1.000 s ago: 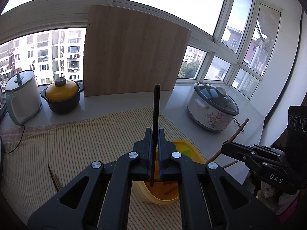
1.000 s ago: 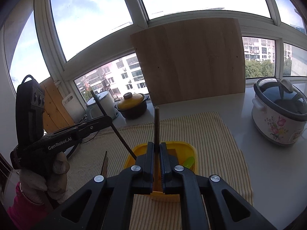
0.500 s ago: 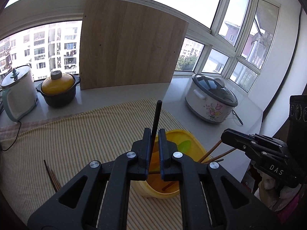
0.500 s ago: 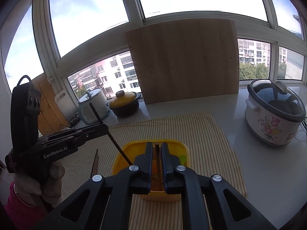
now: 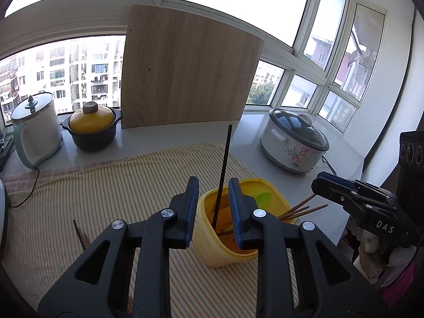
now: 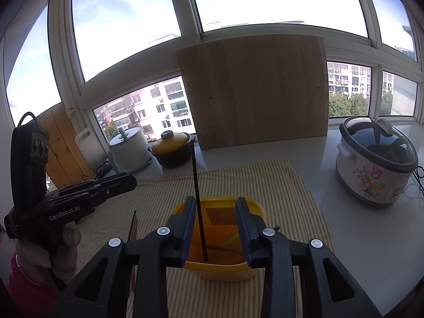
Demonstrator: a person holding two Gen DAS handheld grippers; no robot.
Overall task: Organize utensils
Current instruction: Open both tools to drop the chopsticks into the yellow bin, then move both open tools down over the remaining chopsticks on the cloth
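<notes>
Both grippers are now being held apart: the left gripper [image 5: 213,210] and right gripper [image 6: 214,228] were clamped a moment ago. A dark chopstick [image 5: 223,171] is being left standing in the yellow tub [image 5: 209,246]; more chopsticks [image 5: 80,234] are waiting on the table [image 5: 341,156].

Both tools have let go since a second ago. The left tool [image 5: 213,209], earlier clamped on the black chopstick [image 5: 224,169], now stands spread, and the stick leans free in the yellow tub [image 5: 212,251]. The right tool [image 6: 214,225], earlier closed on a brown chopstick, is now spread too; that stick has dropped into the tub.
</notes>
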